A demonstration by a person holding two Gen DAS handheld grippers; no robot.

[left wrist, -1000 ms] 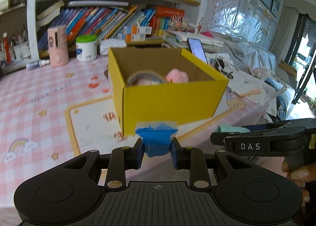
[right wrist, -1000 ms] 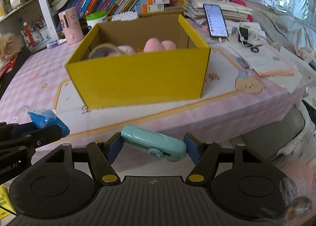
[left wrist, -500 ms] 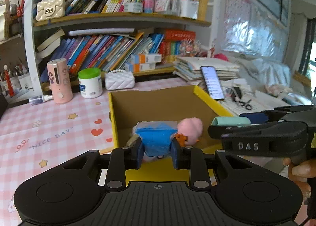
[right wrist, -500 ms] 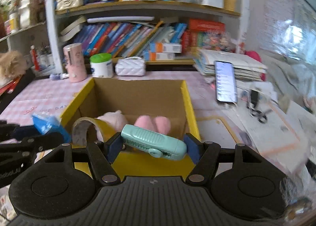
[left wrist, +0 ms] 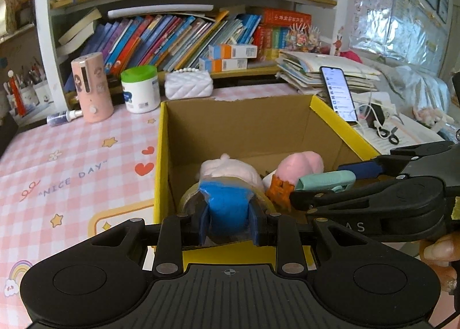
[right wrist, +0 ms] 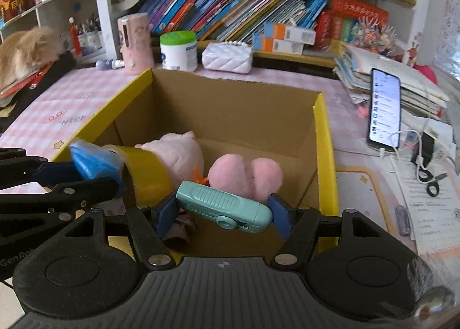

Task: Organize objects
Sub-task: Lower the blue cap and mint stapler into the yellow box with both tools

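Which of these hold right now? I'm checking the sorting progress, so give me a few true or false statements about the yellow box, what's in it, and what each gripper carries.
1. The left gripper is shut on a soft blue plastic packet. True.
2. The right gripper is empty. False: it is shut on a mint-green plastic utility knife, clamped end to end.
3. The yellow cardboard box already holds a pink plush toy. True.
4. The roll of yellow tape lies on the pink checked tablecloth outside the box. False: it is inside the box, by the left wall.
5. The smartphone with the lit screen lies inside the box. False: it stands outside, right of the box.
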